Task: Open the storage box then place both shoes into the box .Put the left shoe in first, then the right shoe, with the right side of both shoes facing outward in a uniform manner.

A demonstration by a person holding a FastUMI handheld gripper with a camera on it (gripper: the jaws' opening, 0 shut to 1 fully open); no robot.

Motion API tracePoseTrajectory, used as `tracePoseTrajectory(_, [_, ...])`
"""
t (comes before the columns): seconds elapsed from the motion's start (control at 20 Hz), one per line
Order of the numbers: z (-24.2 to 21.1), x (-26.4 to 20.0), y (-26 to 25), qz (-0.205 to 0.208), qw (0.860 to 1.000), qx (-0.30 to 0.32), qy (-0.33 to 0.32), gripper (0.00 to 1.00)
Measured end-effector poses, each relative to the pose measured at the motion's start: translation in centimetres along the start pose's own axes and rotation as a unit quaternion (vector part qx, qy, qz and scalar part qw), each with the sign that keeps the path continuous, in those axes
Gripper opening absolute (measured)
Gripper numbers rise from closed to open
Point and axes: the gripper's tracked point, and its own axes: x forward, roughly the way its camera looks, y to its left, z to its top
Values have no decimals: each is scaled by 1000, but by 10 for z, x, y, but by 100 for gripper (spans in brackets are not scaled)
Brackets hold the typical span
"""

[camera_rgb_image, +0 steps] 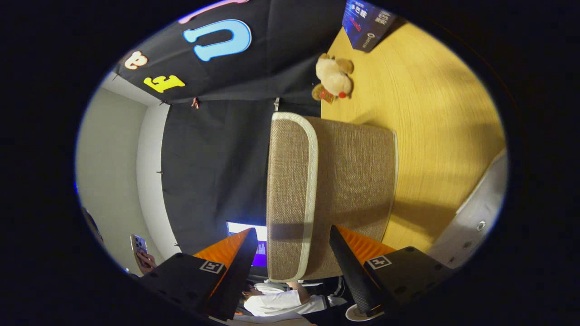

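Gripper view, rolled sideways, has the gripper (290, 253) spread wide, its fingers straddling the woven storage box (331, 190) on the wooden table (435, 127) without pressing it, probably lining up on the lid's pale rim.

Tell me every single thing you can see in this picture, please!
Storage box: one, beige woven fabric with pale trim, lid on, standing on the table with its near end between the gripper's fingers.
Table: one, yellow wood, under the box.
Plush toy: one, cream and tan, on the table beyond the box.
Sign board: one, dark blue, on the table past the plush toy.
Screen: one, lit purple and white, beside the box near one finger.
Phone: one, pale, held in a hand.
Person in white top: one, seated beyond the fingers.
Gripper: one, fingers apart, one on each side of the box lid, not clearly pressing it.
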Motion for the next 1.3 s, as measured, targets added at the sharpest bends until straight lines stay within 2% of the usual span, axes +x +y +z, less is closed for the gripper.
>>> tracePoseTrajectory(0.15, [-13, 12, 7, 28, 999, 11, 17, 96])
tracePoseTrajectory(0.35, [-20, 15, 1, 45, 997, 66, -13, 15])
tracePoseTrajectory(0.4, [-27, 15, 8, 44, 997, 59, -16, 6])
tracePoseTrajectory(0.5, [-33, 16, 21, 38, 998, 34, -20, 5])
tracePoseTrajectory(0.55, [-33, 17, 35, 48, 998, 30, -25, 5])
tracePoseTrajectory(0.8, [-15, 22, 104, 45, 994, -12, -101, 5])
tracePoseTrajectory(0.9, [-8, 36, 126, 27, 992, -42, -119, 5])
tracePoseTrajectory(1.0, [5, 51, 138, -9, 987, -81, -137, 5])
tracePoseTrajectory(1.15, [13, 80, 183, -13, 983, -109, -146, 5])
tracePoseTrajectory(1.3, [19, 116, 202, -37, 979, -135, -145, 5])
